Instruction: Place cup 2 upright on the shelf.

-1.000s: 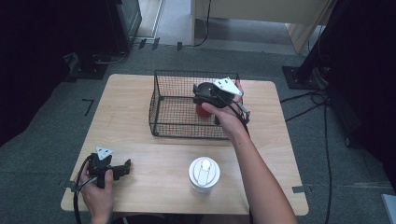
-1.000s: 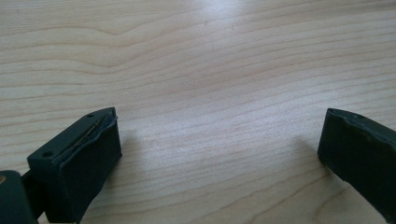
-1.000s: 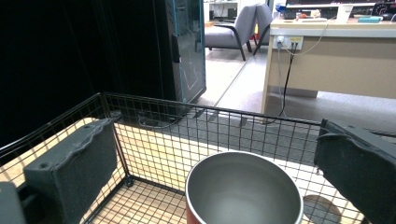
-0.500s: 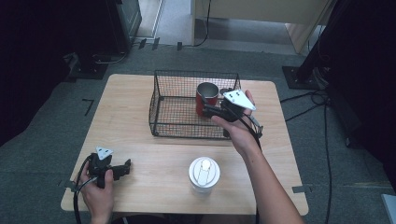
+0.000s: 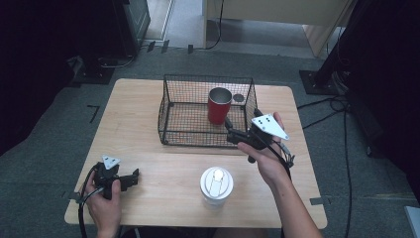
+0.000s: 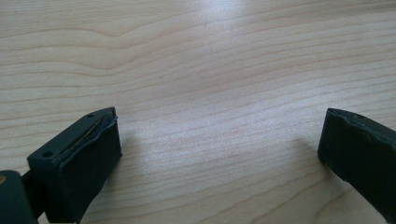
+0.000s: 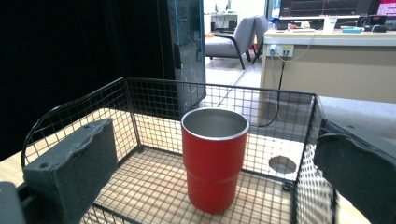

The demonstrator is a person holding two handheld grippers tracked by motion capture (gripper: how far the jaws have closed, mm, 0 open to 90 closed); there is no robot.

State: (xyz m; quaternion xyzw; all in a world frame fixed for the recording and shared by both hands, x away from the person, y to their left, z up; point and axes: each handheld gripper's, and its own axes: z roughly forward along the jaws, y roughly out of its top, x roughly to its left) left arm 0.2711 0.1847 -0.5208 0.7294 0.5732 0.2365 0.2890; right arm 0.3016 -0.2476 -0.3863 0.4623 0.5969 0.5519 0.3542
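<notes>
A red metal cup (image 5: 219, 105) stands upright and empty inside the black wire basket (image 5: 184, 136), near its right wall. In the right gripper view the cup (image 7: 214, 158) sits just beyond the basket rim (image 7: 219, 86). My right gripper (image 5: 229, 131) hovers open at the basket's front right corner, pointing at the cup, with nothing between its jaws (image 7: 217, 144). My left gripper (image 5: 132, 177) rests open near the table's front left, low over bare wood (image 6: 219, 140).
A white lidded tumbler (image 5: 216, 184) stands at the front middle of the wooden table (image 5: 138, 114). A round cable hole (image 5: 238, 98) lies in the tabletop under the basket's back right corner. Cables trail off the right side.
My right gripper let go of the red cup, which now stands in the basket, and drew back toward the person, out past the basket's front right corner. The left gripper stayed put.
</notes>
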